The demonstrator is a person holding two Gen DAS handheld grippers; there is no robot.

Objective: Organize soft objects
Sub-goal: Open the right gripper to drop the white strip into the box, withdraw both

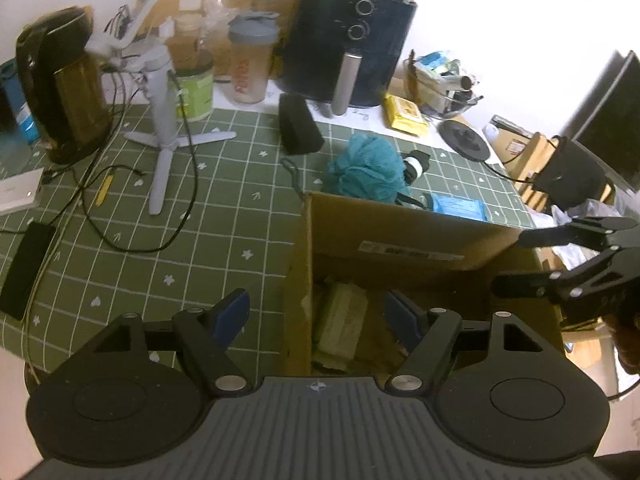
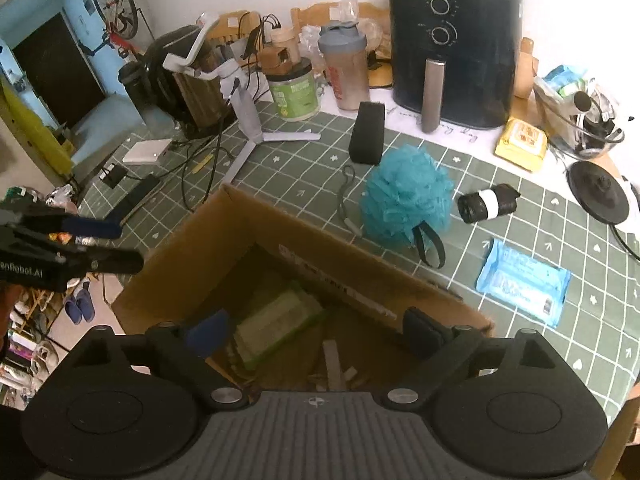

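Teal pouf [image 2: 406, 194]: lies on the green cloth [image 2: 296, 168], just beyond the box's far wall, strap toward the box.
Box [image 2: 256, 220]: open cardboard, 1 green pack [image 2: 280, 320] already on its floor.
Left gripper [image 1: 316, 316]: jaws wide and empty, above the box's left wall.
Right gripper [image 2: 316, 332]: jaws wide and empty, over the box interior.
Other soft items: blue wipes pack [image 2: 522, 282] and black roll [image 2: 488, 203] lie on the cloth, right of the pouf.
Step, as I judge: fetch the pouf next with the right gripper.
Advice: lift over the box wall, pinch deep into the mesh, not the strap; expect it to squash and spring back.
Risk: snagging the grey cord [image 2: 346, 196] beside it.
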